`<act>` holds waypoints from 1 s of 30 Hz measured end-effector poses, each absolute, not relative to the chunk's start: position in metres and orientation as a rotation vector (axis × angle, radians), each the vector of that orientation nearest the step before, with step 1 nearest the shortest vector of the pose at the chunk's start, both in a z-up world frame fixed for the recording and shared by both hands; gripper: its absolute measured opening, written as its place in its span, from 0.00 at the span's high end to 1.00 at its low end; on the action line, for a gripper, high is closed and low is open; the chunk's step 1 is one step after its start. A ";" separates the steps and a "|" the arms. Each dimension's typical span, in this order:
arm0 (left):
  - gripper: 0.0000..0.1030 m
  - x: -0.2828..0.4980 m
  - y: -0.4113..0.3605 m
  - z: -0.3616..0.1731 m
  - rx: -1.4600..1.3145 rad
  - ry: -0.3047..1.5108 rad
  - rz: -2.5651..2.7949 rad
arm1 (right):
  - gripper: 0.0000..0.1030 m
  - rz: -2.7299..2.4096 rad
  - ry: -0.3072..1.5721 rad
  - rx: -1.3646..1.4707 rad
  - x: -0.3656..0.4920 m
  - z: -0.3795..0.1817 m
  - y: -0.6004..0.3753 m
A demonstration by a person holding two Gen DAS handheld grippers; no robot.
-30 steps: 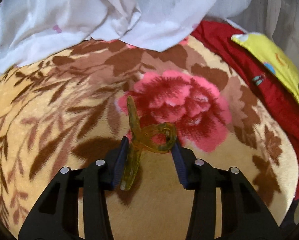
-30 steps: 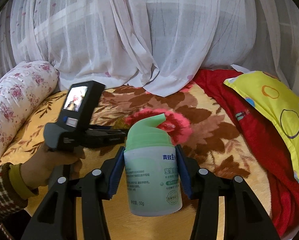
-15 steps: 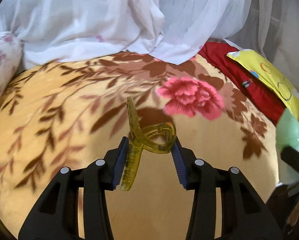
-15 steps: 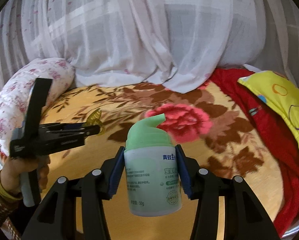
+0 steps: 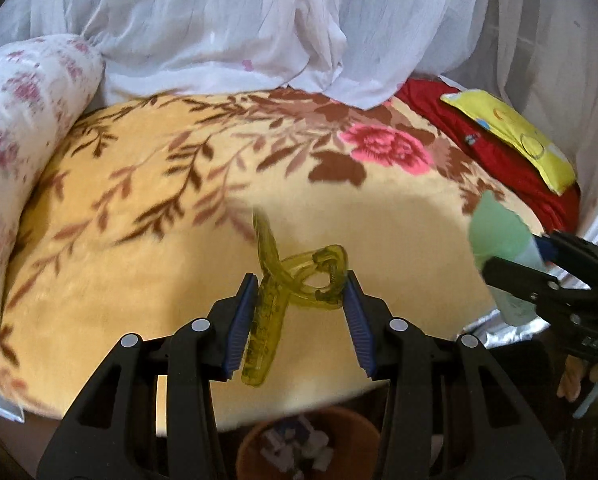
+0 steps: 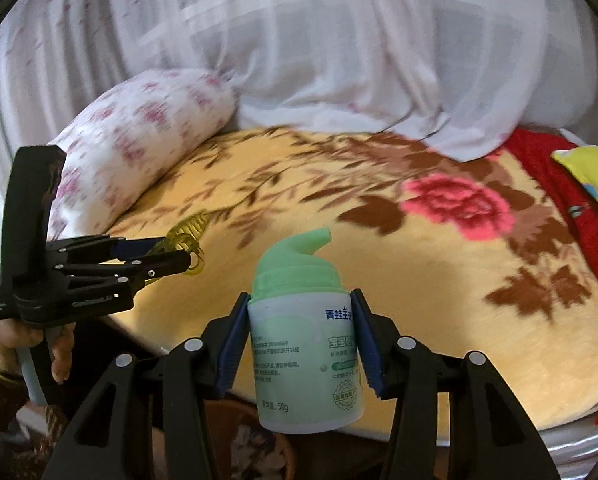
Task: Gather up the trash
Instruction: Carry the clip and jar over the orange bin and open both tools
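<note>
Start on your left. Your left gripper is closed partway on a yellow-green hair clip, the pads pressing it from both sides: one long arm runs down along the left pad while the toothed spring end sits against the right one. It is an awkward, springy shape, so judge the hold as fair rather than firm, and keep the squeeze even so it does not twist out. The clip hangs above the near edge of the floral blanket, and directly below it, at the bottom of the left view, you can see the rim of a brown bin with pale scraps inside. The step in hand looks like the drop: bring the clip fully over the bin's mouth, lower it close to the rim, then open.

Moving right, your right gripper is clamped squarely on the body of a small pump bottle with a green cap, upright and well seated between the pads. The bin sits below and slightly left of it, half hidden behind the fingers. Shift left until the bottle clears the bed edge before letting go, and keep the two grippers apart over the opening.
</note>
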State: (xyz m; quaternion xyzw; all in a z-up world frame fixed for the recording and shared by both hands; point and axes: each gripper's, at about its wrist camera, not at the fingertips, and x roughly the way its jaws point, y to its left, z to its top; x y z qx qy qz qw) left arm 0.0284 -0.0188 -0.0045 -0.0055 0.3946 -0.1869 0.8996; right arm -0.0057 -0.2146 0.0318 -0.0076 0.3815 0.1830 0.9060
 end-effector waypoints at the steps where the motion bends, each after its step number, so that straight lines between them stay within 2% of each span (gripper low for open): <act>1: 0.59 0.018 -0.013 -0.007 -0.013 0.821 -0.389 | 0.52 0.396 0.797 -0.024 -0.011 0.030 -0.209; 17: 0.60 -0.082 0.020 -0.074 -0.041 1.007 -0.444 | 0.52 0.556 1.074 -0.068 -0.077 -0.049 -0.147; 30: 0.60 -0.102 0.024 -0.108 -0.051 1.109 -0.462 | 0.52 0.572 1.220 -0.101 -0.095 -0.094 -0.132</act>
